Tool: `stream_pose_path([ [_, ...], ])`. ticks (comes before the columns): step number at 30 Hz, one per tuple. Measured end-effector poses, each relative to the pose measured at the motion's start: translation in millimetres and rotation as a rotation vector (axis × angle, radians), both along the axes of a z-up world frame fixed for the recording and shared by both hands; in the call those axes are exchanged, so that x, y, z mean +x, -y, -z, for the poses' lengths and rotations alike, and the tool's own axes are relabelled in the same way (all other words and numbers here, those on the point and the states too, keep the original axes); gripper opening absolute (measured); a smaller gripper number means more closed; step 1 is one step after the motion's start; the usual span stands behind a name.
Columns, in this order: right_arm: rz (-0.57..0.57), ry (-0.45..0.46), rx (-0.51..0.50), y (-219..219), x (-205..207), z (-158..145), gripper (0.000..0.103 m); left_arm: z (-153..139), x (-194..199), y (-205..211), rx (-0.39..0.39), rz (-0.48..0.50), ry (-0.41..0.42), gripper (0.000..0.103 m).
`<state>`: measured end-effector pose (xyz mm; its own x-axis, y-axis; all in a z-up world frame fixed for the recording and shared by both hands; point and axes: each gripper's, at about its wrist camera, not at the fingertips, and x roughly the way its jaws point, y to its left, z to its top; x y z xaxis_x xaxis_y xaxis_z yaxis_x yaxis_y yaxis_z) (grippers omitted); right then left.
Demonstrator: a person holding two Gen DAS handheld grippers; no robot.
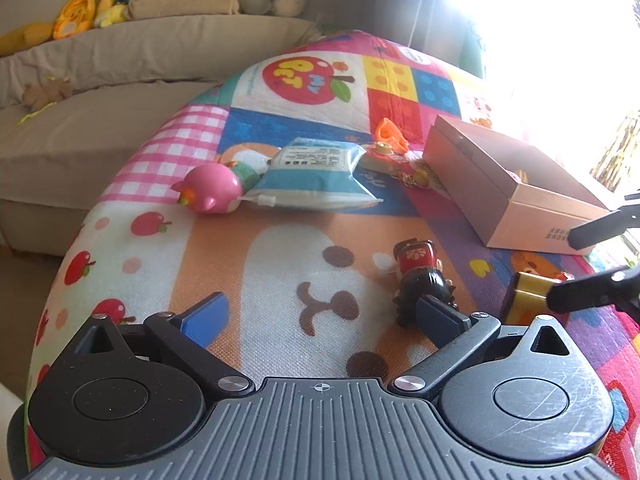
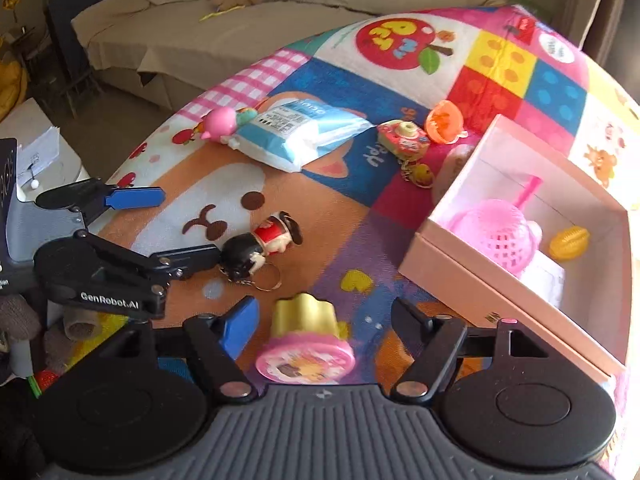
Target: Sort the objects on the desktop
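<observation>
Between my right tool's spread fingers lies the pink-and-yellow stamp toy, low centre, untouched. I should close squarely on it, then lift toward the pink box at right.

Right gripper jaws apart around stamp toy (untouched); pink box beside.

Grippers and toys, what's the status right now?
Left gripper open beside doll keychain. Right gripper open around yellow-pink stamp toy, not clamped. Pink box open, path clear.
</observation>
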<state>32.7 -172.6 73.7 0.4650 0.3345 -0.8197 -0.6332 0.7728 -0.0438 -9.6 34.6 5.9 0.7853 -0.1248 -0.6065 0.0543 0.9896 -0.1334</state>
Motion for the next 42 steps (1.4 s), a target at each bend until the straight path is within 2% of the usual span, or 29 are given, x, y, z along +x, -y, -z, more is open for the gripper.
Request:
stream_pose_path([
  [2,0.015,0.045,-0.019,12.6,-10.1,2.9,0.086,0.6,1.7,2.2,0.014,-0.001,-0.012,0.103],
  [8,0.034,0.03,0.0,29.2,-25.3,23.0,0.086,-2.2,2.6,16.2,0.103,0.02,-0.02,0.103],
  [12,0.054,0.065,0.003,30.3,-32.0,36.5,0.086,-7.3,3.3,22.1,0.115,0.041,-0.027,0.103],
  [15,0.072,0.045,0.065,38.0,-30.5,36.9,0.086,-12.8,4.3,27.7,0.142,0.05,-0.014,0.103],
  [18,0.097,0.069,0.136,47.5,-24.6,20.1,0.086,-15.0,8.1,32.9,0.152,0.053,-0.011,0.103],
  [21,0.134,0.115,0.207,48.7,-3.2,-6.8,0.086,-16.4,12.0,37.2,0.15,0.052,-0.008,0.103],
  [24,0.172,0.116,0.246,39.4,43.0,-19.9,0.086,-19.8,9.9,37.7,0.14,0.062,0.004,0.103],
  [27,0.247,0.054,0.27,27.9,101.2,-13.0,0.086,-23.6,4.2,31.8,0.144,0.07,0.021,0.103],
  [29,0.281,0.049,0.259,17.3,134.1,-4.4,0.086,-26.3,0.1,22.3,0.143,0.062,0.034,0.103],
  [33,0.301,-0.011,0.25,-0.7,181.1,9.8,0.086,-31.0,-4.3,-4.1,0.106,0.024,0.051,0.103],
  [34,0.307,-0.047,0.272,-6.3,189.4,12.5,0.086,-31.4,-3.9,-9.5,0.096,0.014,0.054,0.103],
  [35,0.313,-0.066,0.283,-12.0,193.4,13.0,0.095,-31.4,-2.9,-14.8,0.085,0.004,0.057,0.103],
  [37,0.334,-0.066,0.278,-30.4,198.5,13.5,0.096,-30.6,0.1,-21.5,0.069,-0.008,0.06,0.103],
  [42,0.274,-0.063,0.295,-79.5,199.8,9.8,0.096,-24.0,6.0,-27.2,0.061,-0.021,0.038,0.103],
])
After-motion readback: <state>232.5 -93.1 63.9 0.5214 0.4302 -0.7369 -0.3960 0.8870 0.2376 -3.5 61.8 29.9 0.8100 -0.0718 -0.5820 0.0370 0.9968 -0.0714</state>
